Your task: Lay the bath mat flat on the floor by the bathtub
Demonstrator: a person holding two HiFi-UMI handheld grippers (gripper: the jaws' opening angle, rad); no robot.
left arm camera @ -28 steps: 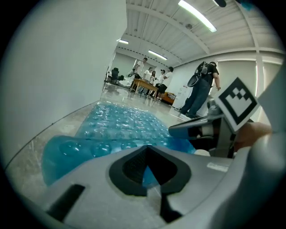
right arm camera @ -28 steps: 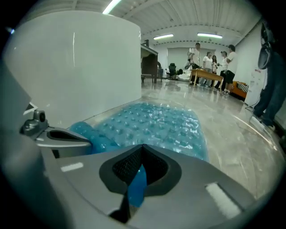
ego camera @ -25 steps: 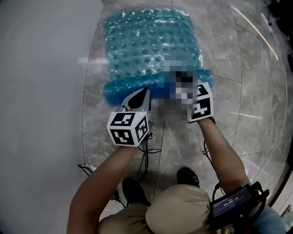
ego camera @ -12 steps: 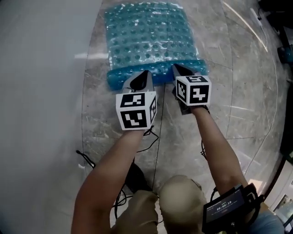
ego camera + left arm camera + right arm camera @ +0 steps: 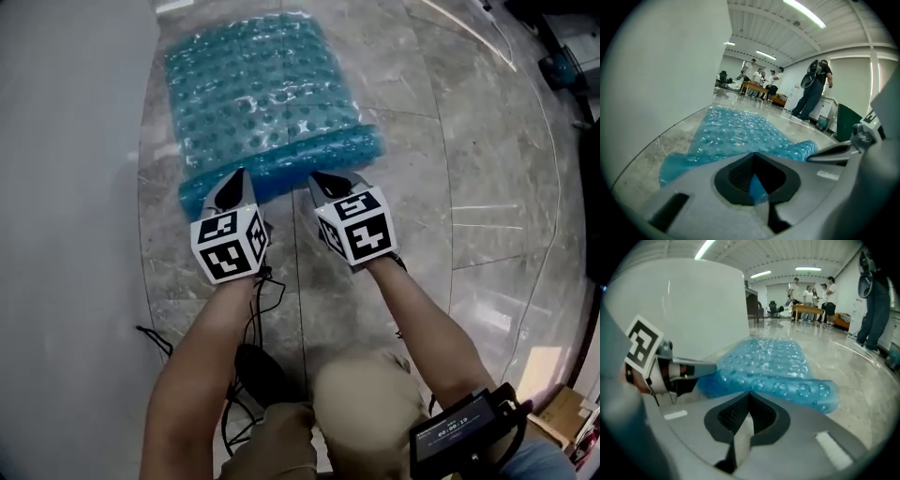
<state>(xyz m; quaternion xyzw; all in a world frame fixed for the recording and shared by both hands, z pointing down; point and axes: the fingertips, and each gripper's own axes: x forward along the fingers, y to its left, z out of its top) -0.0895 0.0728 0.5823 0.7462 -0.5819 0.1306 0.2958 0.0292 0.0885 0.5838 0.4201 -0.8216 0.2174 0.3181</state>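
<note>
The bath mat (image 5: 258, 94) lies spread on the marble floor (image 5: 469, 206), its left edge just beside the white bathtub (image 5: 66, 187); its near edge is curled into a roll (image 5: 281, 169); the left gripper (image 5: 234, 185) has its fingers closed on a blue sliver of that roll; the right gripper (image 5: 328, 183), fingers together with no mat between them, meets the roll; bare floor spreads to the right.
</note>
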